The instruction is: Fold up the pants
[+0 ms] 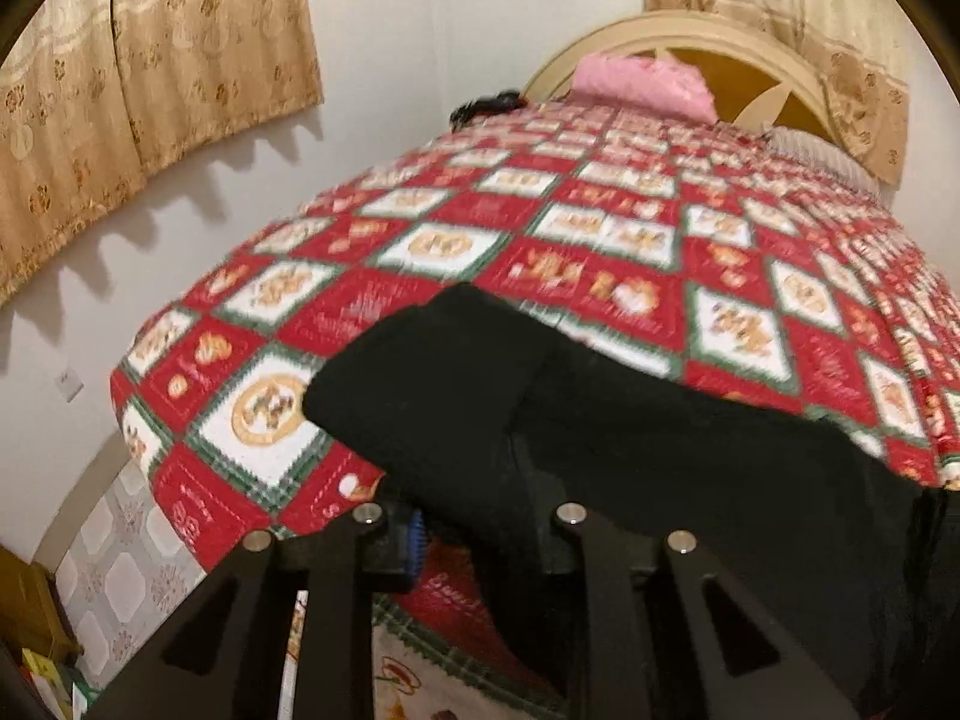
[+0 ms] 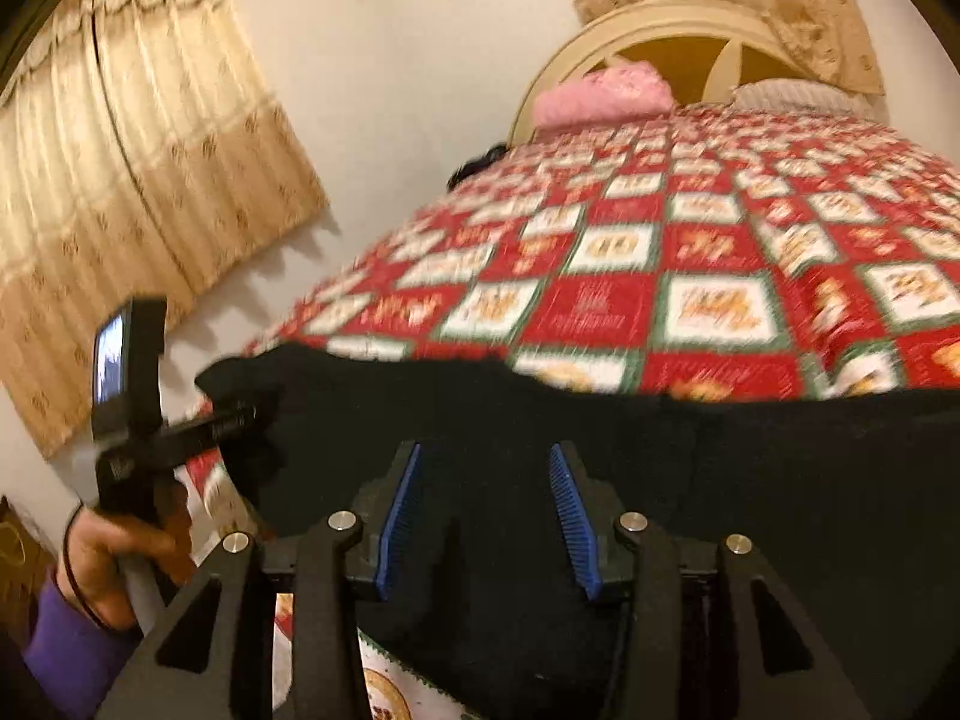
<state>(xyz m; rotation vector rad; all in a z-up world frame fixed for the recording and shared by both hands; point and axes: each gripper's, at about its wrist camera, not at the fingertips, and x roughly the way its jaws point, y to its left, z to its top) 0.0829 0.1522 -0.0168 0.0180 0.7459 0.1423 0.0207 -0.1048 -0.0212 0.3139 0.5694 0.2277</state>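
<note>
Black pants (image 1: 540,420) lie across the near edge of a bed with a red, white and green patchwork quilt (image 1: 540,228). In the left wrist view my left gripper (image 1: 480,540) is at the pants' near edge; the black cloth drapes over its fingers, so its state is hidden. In the right wrist view the pants (image 2: 720,468) spread wide along the bed edge. My right gripper (image 2: 486,516) is open, its blue pads (image 2: 396,516) apart over the cloth. The left gripper (image 2: 240,420) shows at far left, its tip at the pants' left end.
A pink pillow (image 1: 642,84) and a cream headboard (image 1: 690,36) are at the far end of the bed. Beige curtains (image 1: 150,90) hang on the left wall. Tiled floor (image 1: 120,570) lies left of the bed.
</note>
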